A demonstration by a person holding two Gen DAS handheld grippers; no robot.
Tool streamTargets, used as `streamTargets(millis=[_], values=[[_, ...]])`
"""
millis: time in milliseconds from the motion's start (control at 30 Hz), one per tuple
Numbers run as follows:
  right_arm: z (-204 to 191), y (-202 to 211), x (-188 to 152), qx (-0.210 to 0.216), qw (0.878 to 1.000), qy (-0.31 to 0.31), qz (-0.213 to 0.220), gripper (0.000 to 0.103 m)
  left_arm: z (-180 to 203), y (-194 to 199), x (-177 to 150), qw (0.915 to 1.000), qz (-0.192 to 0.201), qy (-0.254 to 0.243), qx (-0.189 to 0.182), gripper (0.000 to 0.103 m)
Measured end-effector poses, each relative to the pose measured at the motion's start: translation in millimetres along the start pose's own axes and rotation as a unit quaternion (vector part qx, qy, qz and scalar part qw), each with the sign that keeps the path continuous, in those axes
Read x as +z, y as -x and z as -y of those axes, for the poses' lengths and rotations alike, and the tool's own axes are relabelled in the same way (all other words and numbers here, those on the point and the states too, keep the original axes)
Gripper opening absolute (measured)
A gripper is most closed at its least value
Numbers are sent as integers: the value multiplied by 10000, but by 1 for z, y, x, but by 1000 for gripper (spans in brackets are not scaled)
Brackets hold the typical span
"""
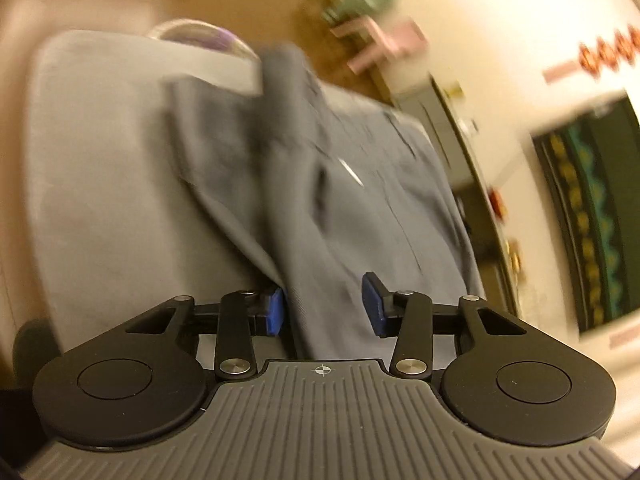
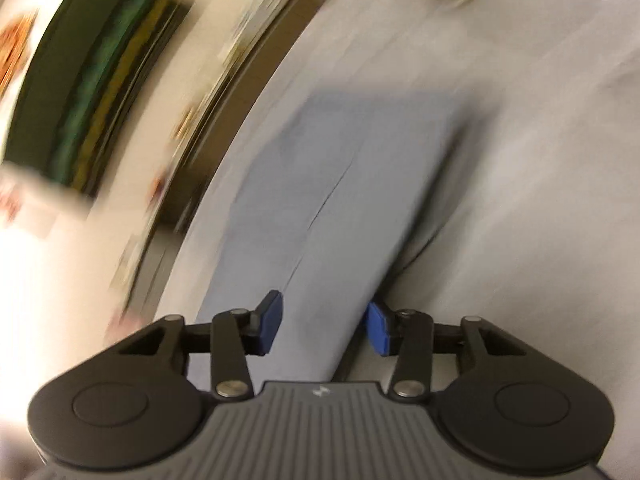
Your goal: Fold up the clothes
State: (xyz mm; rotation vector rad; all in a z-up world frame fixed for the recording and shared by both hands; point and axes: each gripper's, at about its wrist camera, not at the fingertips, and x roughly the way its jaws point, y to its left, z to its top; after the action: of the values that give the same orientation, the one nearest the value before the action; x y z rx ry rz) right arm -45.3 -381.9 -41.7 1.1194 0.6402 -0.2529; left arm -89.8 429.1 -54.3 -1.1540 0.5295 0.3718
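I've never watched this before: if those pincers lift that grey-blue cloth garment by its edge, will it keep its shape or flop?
The grey-blue cloth garment would probably flop: it already lies in soft folds and creases. It looks thin, so likely light. On the smooth pale grey table cover it may slide or bunch if pushed. The left gripper has fabric between its blue pads.

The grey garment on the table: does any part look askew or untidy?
Yes. In the left wrist view the grey garment lies bunched, with a thick ridge of cloth across its far end instead of lying flat.
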Motion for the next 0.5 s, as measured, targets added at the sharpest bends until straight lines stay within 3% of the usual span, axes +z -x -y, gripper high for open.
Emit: streamTargets(millis=[33,133,300,333,367,400,433,467,500], values=[[-2,-2,0,84,9996,74,-268,46,3,-2,-1,10000,-65,-76,-1,35],[19,23,17,-338,9961,-418,700,47,21,-9,-5,9980,-232,-583,96,46],[5,9,16,-176,9998,-55,50,55,15,-13,1,9996,-201,-171,-28,45],[8,9,19,-189,9988,-368,260,55,21,-17,-1,9990,-252,-360,7,45],[7,7,16,-176,9975,-519,446,55,27,-21,-3,9980,-303,-549,41,43],[-5,-5,11,-204,9986,-239,433,54,31,-24,-4,9971,-342,-673,94,27],[-15,-17,7,-243,9994,28,228,41,32,-27,-4,9965,-370,-738,165,5],[-25,-29,4,-282,9992,294,17,10,29,-28,-3,9967,-376,-701,157,2],[-28,-36,2,-404,9984,375,-106,6,23,-27,1,9977,-363,-571,78,0]])
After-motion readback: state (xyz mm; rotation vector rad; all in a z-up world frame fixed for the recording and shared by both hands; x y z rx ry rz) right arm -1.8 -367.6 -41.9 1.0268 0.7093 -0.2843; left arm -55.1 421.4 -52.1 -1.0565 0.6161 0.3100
